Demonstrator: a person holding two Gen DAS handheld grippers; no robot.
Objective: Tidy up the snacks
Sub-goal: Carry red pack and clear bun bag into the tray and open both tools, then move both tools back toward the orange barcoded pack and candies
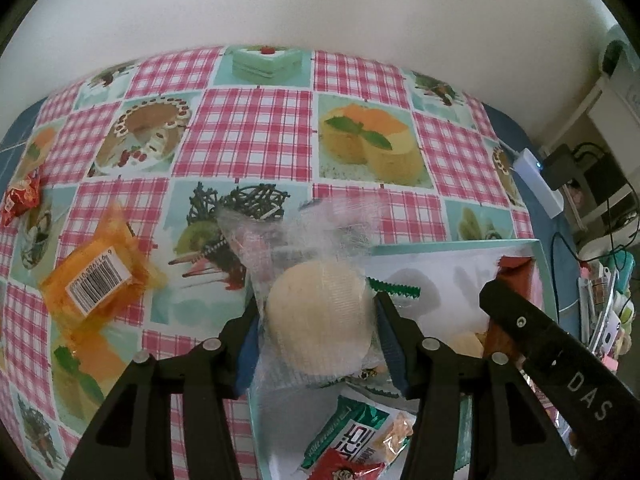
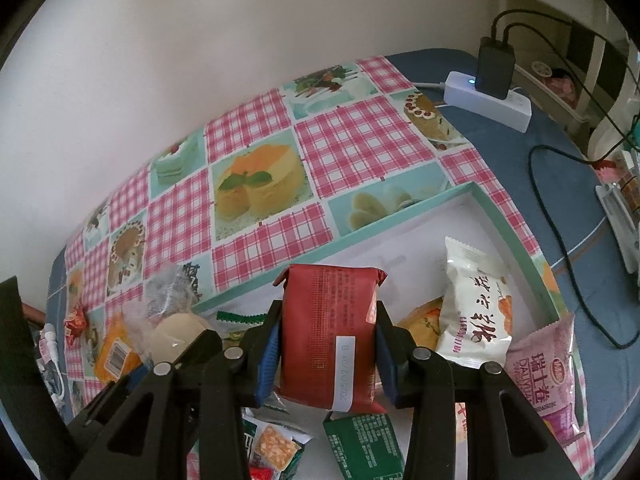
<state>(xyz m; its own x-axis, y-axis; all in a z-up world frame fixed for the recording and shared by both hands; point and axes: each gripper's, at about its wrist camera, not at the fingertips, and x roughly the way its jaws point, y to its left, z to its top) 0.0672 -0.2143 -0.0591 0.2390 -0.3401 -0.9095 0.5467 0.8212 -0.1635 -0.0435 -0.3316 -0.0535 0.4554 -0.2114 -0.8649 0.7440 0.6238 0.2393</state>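
My left gripper (image 1: 318,320) is shut on a clear-wrapped round pale pastry (image 1: 320,316), held over the left edge of a shallow white box with a teal rim (image 1: 452,245). My right gripper (image 2: 326,340) is shut on a red snack packet (image 2: 330,332), held upright above the same box (image 2: 400,216). The box holds a white packet (image 2: 474,312), a pink packet (image 2: 554,376), green packets (image 2: 362,448) and an orange one (image 2: 422,320). The pastry (image 2: 176,332) and the left gripper also show at the right wrist view's lower left.
An orange packet with a barcode (image 1: 96,284) and a small red-wrapped snack (image 1: 20,200) lie on the checked tablecloth (image 1: 256,128) left of the box. A white power strip with a black charger (image 2: 490,92) and cables sits at the table's right end. A wall stands behind.
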